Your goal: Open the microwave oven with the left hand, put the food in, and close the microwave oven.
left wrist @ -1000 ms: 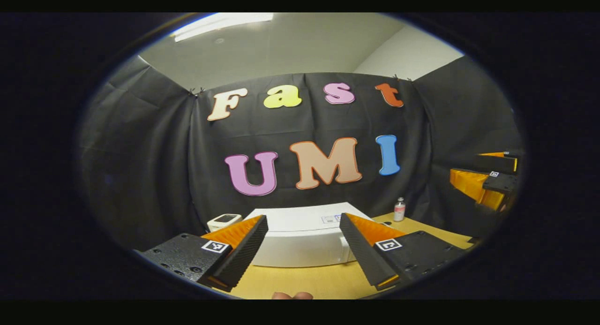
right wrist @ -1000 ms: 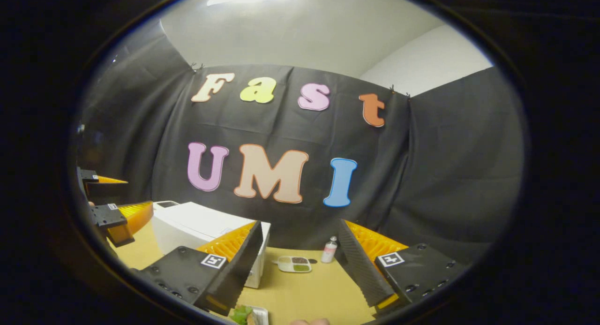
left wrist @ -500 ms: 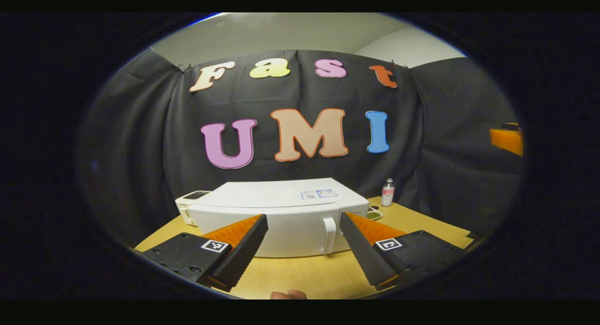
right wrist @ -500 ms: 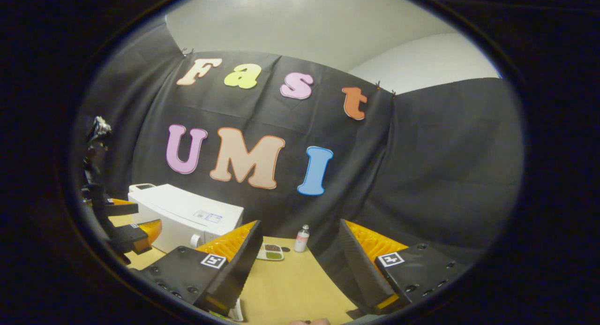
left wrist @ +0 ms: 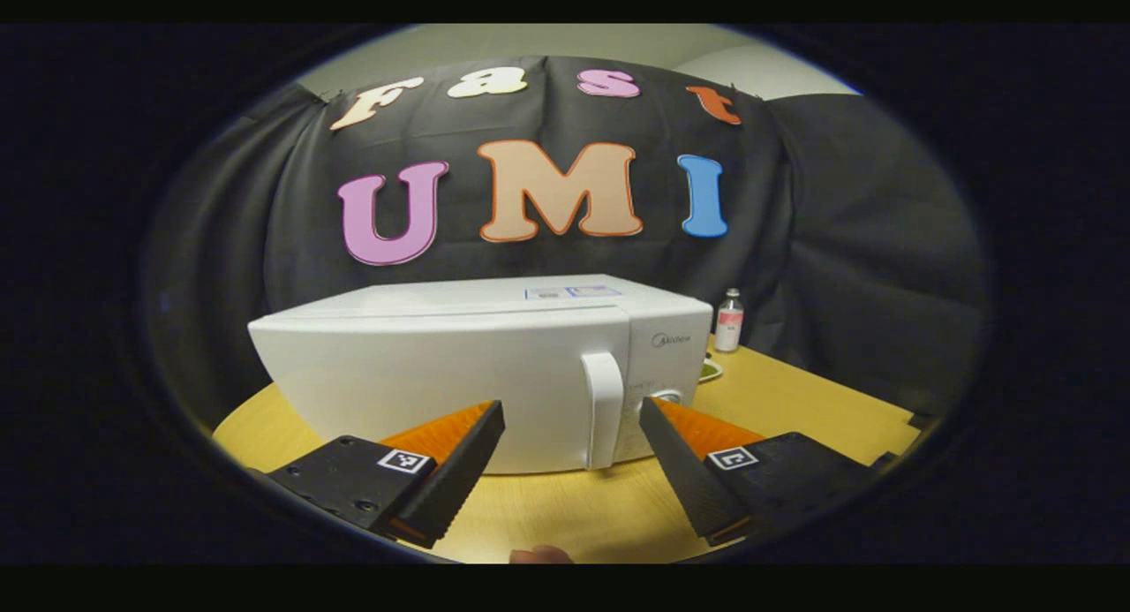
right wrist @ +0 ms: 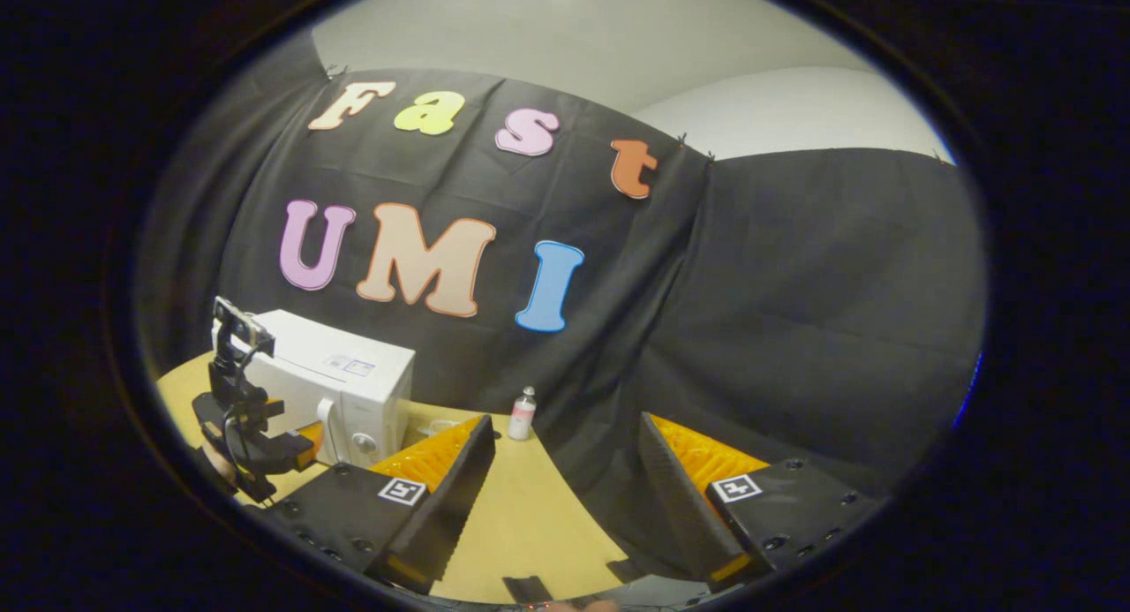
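The left gripper [left wrist: 571, 418] has its two fingers spread wide, and nothing is between them. It is low over the light wooden table [left wrist: 565, 515]. Just beyond the fingertips stands the white box-shaped microwave oven [left wrist: 441, 374], with its door closed. Its white upright door handle [left wrist: 602, 409] shows in the gap between the fingers, a little right of the middle, and the fingers do not touch it. Farther back, right of the oven, a small clear bottle with a white cap [left wrist: 728, 321] stands near the black cloth wall.

In the right gripper view, the right gripper [right wrist: 565, 453] is also wide apart and holds nothing, over a bare part of the table. The left gripper and the oven are seen far to its left. The food I cannot see clearly in either view.

I judge that the first step is in hand: the approach to open the door. The next move asks to bring the fingers around the handle, close them on it, and pull the door outward along its hinge.
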`<state>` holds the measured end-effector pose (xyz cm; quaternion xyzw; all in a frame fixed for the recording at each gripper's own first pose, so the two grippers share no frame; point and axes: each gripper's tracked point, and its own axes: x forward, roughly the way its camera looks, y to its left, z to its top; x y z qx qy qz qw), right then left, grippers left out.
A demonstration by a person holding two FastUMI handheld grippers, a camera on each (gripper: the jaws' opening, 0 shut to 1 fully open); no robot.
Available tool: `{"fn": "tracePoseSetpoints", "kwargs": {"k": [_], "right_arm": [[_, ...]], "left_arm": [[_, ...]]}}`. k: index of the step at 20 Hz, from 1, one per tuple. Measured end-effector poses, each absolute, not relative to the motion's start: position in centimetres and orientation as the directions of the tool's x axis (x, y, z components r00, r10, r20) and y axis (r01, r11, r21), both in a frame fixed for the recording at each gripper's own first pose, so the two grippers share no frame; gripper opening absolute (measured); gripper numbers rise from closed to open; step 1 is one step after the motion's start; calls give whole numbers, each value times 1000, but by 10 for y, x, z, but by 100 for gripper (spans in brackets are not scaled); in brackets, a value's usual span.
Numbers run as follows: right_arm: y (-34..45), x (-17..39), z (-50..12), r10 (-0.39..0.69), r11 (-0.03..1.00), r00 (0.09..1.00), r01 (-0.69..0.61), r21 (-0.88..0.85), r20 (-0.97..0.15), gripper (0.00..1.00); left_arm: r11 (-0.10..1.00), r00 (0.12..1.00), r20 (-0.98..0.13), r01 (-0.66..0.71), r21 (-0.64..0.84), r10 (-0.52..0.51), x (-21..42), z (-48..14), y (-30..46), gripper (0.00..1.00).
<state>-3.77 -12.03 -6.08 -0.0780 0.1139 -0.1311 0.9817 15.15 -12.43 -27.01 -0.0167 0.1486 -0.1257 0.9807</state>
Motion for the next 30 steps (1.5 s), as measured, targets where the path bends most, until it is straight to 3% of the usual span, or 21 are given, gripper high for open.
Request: {"fn": "tracePoseSetpoints", "kwargs": {"k": [7,11,15,16,18,23,29,30], "right_arm": [[-142,-59,-86,-313,943,905,261,-205,-289,98],[-145,-61,-88,-312,943,903,256,-213,-294,100],[-154,-63,-88,-313,940,902,250,-231,-297,100],[-155,-63,-91,-312,940,901,246,-237,-303,100],[-154,-60,-91,-299,944,903,232,-235,-308,100],[-146,-47,-95,-249,957,917,185,-223,-310,98],[-126,-45,-85,-202,966,937,143,-214,-286,98],[-123,-43,-85,-195,969,939,138,-207,-285,98]], "left_arm": [[962,912,-307,266,-61,-271,164,-301,-142,100],[959,912,-297,278,-59,-282,171,-305,-149,95],[972,917,-323,233,-40,-233,178,-316,-145,68],[968,916,-314,245,-58,-251,179,-316,-149,54],[966,911,-324,251,-57,-256,177,-318,-155,36],[970,925,-292,230,-78,-243,176,-316,-154,7],[961,899,-339,262,-91,-277,171,-317,-154,2],[959,874,-395,252,-128,-282,152,-324,-151,2]]}}
